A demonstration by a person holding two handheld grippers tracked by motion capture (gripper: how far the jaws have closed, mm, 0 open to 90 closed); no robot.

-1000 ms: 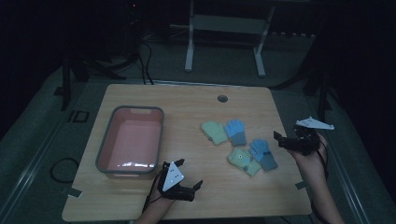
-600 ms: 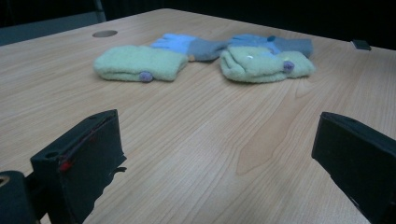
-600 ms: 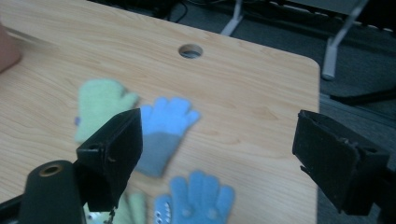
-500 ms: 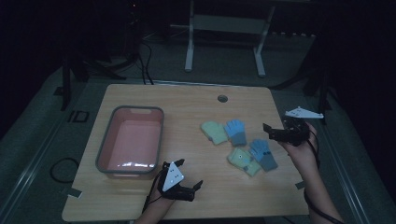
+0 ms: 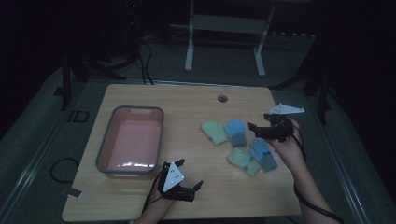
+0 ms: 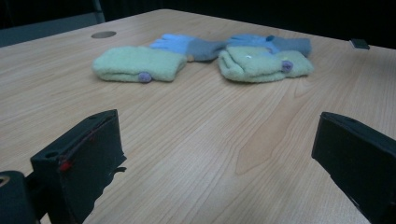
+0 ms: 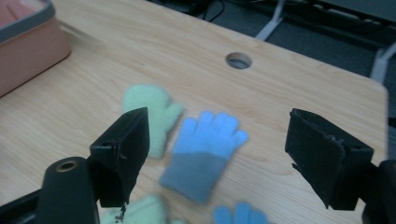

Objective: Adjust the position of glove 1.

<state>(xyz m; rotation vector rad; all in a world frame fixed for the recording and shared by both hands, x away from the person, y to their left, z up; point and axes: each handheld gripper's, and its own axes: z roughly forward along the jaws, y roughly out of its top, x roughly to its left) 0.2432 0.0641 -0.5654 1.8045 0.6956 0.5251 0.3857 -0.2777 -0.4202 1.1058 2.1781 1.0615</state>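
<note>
**Right gripper over the blue glove, nothing gripped**

Right gripper point(image 5: 256, 129) hangs above the desk point(image 5: 196, 100), just right of the upper blue glove point(image 5: 236, 132). Its jaws stand wide apart, have just been closing a little, with nothing between the pads. In the right gripper view that glove point(image 7: 205, 151) lies flat below the gap. Green mitten point(image 5: 214, 132) touches the glove's left side. Second green mitten point(image 5: 243, 160) and second blue glove point(image 5: 263, 154) lie near, toward the person. Pink tub point(image 5: 131, 141) sits well left. Left gripper point(image 5: 190, 182) rests farther left at the near edge, jaws apart, empty.
</note>
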